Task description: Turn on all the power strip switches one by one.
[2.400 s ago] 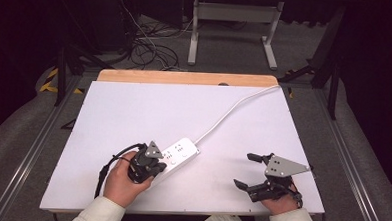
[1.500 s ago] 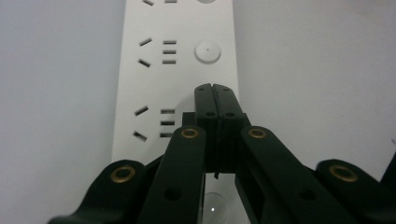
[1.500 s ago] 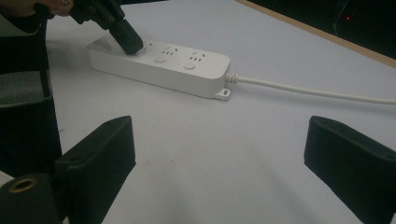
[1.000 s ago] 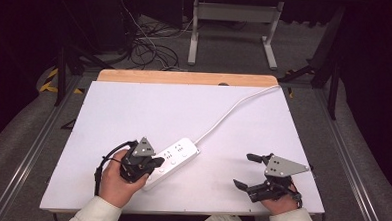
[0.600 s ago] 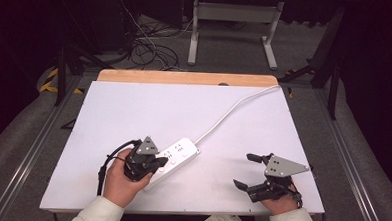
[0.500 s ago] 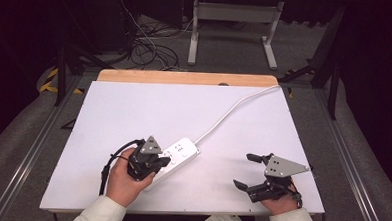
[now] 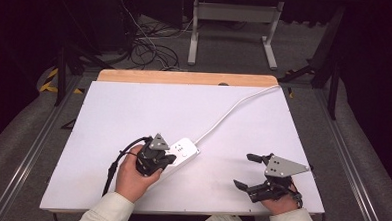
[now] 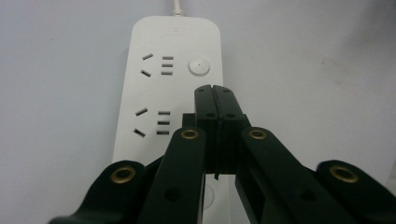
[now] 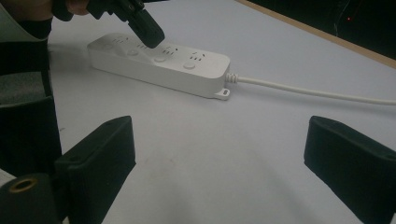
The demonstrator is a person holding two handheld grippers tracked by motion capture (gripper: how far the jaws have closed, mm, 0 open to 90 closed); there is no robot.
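The white power strip point(image 7: 181, 152) is seen lying flat on the white table point(image 7: 134, 113), near its front edge, with its cord point(image 7: 234, 109) run off toward the far right corner. The left gripper point(image 8: 215, 95) is held over the strip with jaws pressed together, nothing pinched, tips near a round button point(image 8: 199, 66). The right gripper point(image 7: 245, 170) is parked well apart to the right, jaws spread wide, empty.

The power strip point(image 8: 170, 79) looks like smooth white plastic with a slight sheen. The table point(image 7: 134, 108) top is matt white, edged in bare wood. The left gripper point(image 8: 215, 100) has matt black jaws with brass-coloured rivets.
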